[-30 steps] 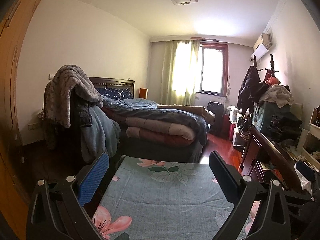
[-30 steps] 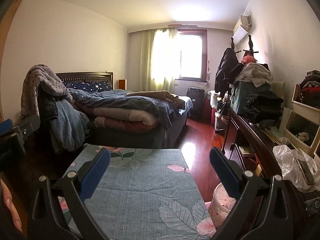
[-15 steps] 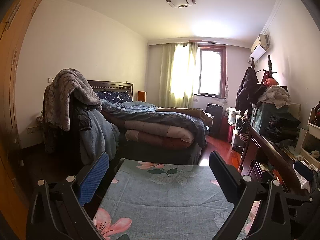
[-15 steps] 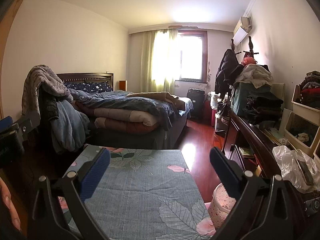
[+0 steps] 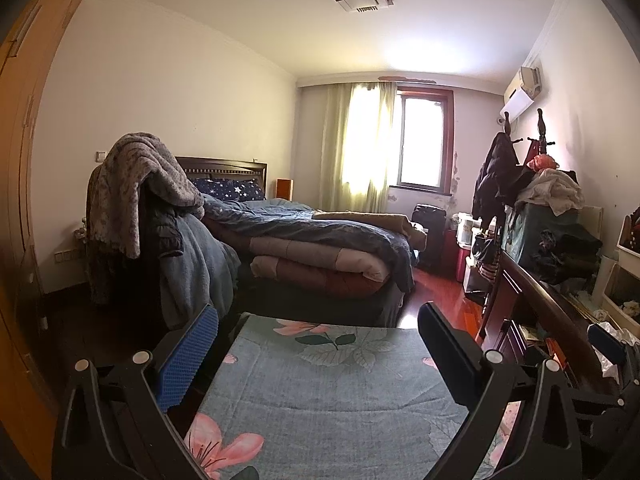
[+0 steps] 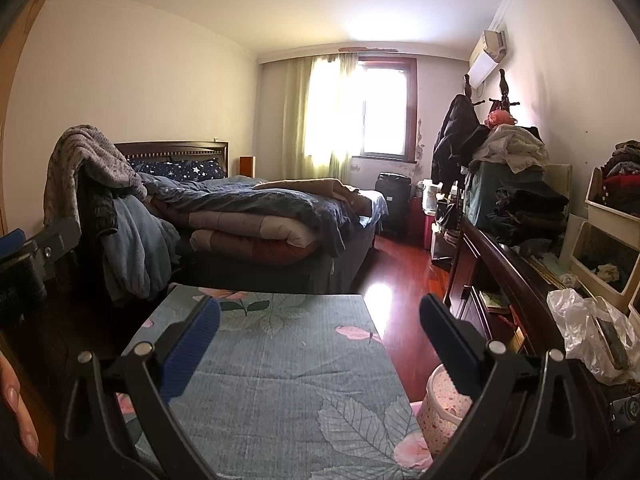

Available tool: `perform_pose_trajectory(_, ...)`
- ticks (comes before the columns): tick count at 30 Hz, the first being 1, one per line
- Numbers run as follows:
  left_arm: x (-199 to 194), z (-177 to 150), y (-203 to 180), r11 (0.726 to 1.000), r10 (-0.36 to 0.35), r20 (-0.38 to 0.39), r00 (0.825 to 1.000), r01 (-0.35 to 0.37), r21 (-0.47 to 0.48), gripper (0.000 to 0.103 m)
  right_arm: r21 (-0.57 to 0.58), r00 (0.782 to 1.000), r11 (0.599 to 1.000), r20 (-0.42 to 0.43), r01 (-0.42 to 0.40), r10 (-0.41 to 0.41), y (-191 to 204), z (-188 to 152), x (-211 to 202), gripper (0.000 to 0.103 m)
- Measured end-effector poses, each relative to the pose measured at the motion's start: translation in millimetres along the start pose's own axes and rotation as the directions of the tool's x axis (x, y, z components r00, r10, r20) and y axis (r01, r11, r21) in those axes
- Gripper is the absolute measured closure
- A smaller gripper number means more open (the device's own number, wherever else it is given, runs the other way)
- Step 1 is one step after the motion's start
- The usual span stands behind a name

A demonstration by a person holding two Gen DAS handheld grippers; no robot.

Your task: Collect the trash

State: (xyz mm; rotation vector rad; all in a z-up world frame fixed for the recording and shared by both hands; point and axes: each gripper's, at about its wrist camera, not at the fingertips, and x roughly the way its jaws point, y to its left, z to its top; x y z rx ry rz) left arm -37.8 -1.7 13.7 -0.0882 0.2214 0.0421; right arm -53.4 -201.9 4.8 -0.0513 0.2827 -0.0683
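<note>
Both grippers are held above a surface covered in blue floral cloth [image 5: 328,392] [image 6: 276,364]. My left gripper [image 5: 318,326] is open and holds nothing. My right gripper [image 6: 320,320] is open too, with nothing between its fingers. A small pink patterned bin [image 6: 442,404] stands on the floor just right of the cloth, partly behind the right finger. A crumpled clear plastic bag [image 6: 588,336] lies on the dark dresser at the right. No loose trash shows on the cloth. The left gripper's body [image 6: 24,268] shows at the left edge of the right wrist view.
A bed [image 5: 320,248] piled with folded quilts stands beyond the cloth. A chair draped with blankets and clothes [image 5: 152,216] is at the left. A dark wooden dresser [image 6: 500,264] loaded with clothes and bins runs along the right wall. Red wooden floor [image 6: 396,280] lies between.
Both views have tilted slightly upward, so the room sits lower in frame. Both grippers stay open and hold nothing.
</note>
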Motion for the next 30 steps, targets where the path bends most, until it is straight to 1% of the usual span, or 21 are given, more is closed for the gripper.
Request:
perform_pose_trajectory(5,2,0,2,1.0,-0.015,-0.006,1.0,0.015,-0.011,0.004,-0.003,1.0,1.0,-0.004,0.0,0.0,0,0,2,0.003)
perform_pose_trajectory(10,2,0,2,1.0,-0.011,0.0,1.0,0.011,-0.01,0.004,-0.004,1.0,1.0,-0.006,0.0,0.0,0,-1,3,0.003)
perform_pose_trajectory(19,-7,-2,-2,1.0,-0.001,0.042,0.999,0.001,0.002,0.004,-0.004,1.0,1.0,-0.005,-0.001,0.001,0,-1,3,0.003)
perform_pose_trajectory(23,-9,-1,-6,1.0,-0.009,0.054,0.999,0.008,0.023,0.004,-0.004,1.0,1.0,-0.006,-0.003,0.003,0,-1,3,0.003)
perform_pose_trajectory(28,-8,-2,-7,0.999,-0.039,0.043,0.998,0.039,0.009,0.004,-0.005,1.0,1.0,-0.006,-0.007,0.007,0,-2,3,0.003)
perform_pose_trajectory(30,-8,-2,-9,0.999,-0.035,0.044,0.998,0.034,0.019,0.004,-0.006,1.0,1.0,-0.004,-0.009,0.009,0,-4,2,0.003)
